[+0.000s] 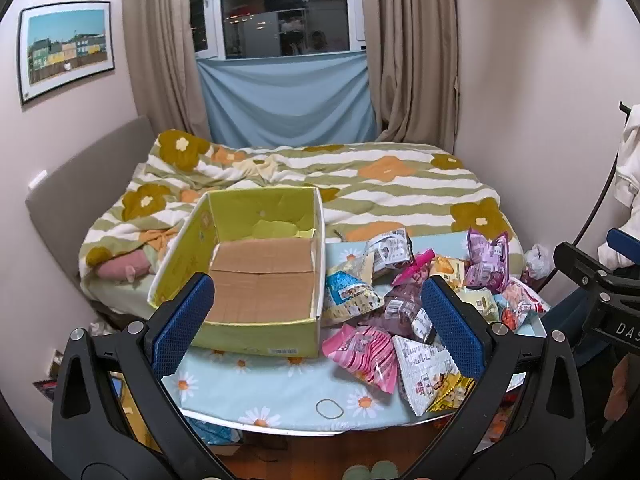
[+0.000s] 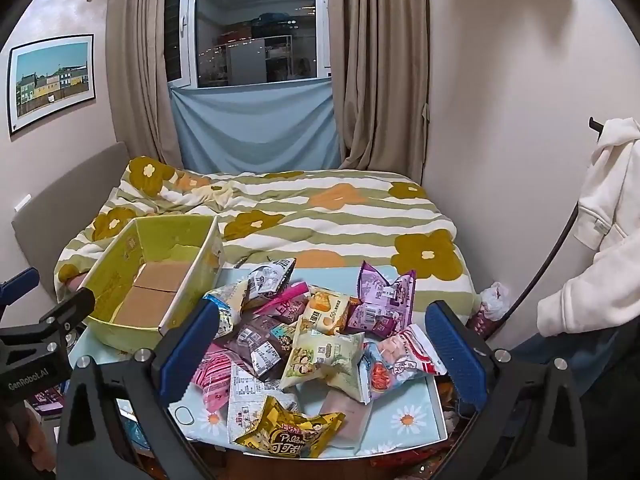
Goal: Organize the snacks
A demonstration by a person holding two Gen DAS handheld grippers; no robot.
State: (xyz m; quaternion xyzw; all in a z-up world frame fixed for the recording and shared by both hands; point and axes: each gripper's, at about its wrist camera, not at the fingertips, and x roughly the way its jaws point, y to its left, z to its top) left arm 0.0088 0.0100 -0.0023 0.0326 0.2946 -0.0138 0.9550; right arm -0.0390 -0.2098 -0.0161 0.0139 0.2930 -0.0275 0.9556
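An empty yellow-green cardboard box [image 1: 256,280] stands open on the left of a small table with a blue daisy cloth [image 1: 280,388]; it also shows in the right wrist view [image 2: 148,276]. A heap of several snack packets [image 1: 404,304] lies to its right, among them a pink packet [image 1: 364,356], a purple one [image 2: 380,300], a cream one [image 2: 324,356] and a gold one [image 2: 292,432]. My left gripper [image 1: 316,316] is open and empty, in front of the box. My right gripper [image 2: 324,344] is open and empty, hovering over the heap.
A bed with a striped flower quilt [image 1: 360,184] lies right behind the table. Curtains and a window [image 1: 280,8] are at the back. A white hoodie [image 2: 600,216] hangs at the right. A rubber band [image 1: 330,408] lies on the cloth near the front edge.
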